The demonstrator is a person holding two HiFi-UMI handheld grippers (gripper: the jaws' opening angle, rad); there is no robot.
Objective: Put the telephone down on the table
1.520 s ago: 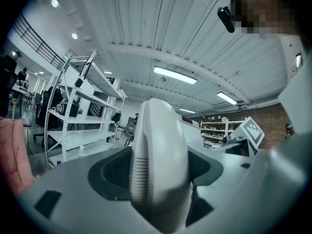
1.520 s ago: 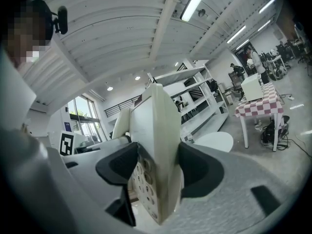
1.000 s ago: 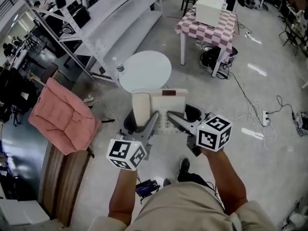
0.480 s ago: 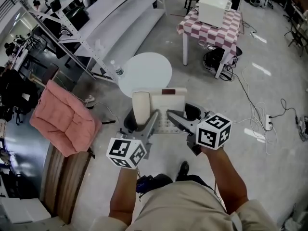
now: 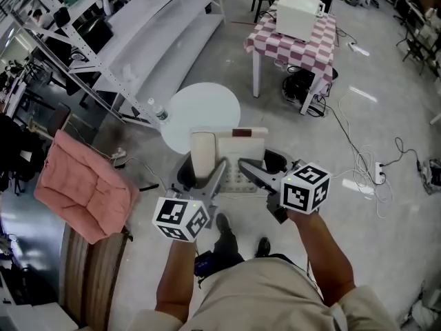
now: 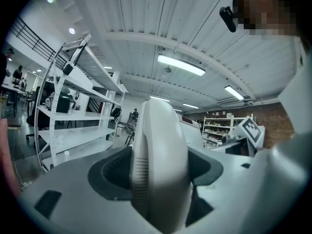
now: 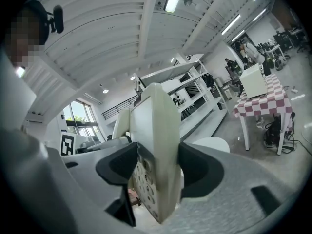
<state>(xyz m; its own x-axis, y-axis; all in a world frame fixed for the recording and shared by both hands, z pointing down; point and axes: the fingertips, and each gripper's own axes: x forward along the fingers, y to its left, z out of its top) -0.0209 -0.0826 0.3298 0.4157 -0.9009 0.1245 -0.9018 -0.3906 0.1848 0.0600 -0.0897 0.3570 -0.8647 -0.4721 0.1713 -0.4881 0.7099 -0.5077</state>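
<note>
A cream desk telephone (image 5: 231, 158) with its handset (image 5: 202, 156) on the left side is held in the air above the floor. My left gripper (image 5: 198, 176) is shut on the handset end; in the left gripper view the handset (image 6: 157, 165) fills the gap between the dark pads. My right gripper (image 5: 265, 172) is shut on the phone's right edge, and in the right gripper view the keypad side (image 7: 155, 155) is clamped between the jaws. A round white table (image 5: 200, 105) stands just beyond the phone.
A checkered table (image 5: 293, 38) carries a white box (image 5: 298, 11) at the back. Long white shelving (image 5: 138, 36) runs along the left, with a bottle (image 5: 158, 113) near its foot. A pink cushion (image 5: 83, 185) lies at left. Cables (image 5: 365, 167) trail over the floor at right.
The person has stepped forward, one shoe now showing under the phone. The round table and cushion have shifted slightly left in view. Both grippers keep the same hold.
</note>
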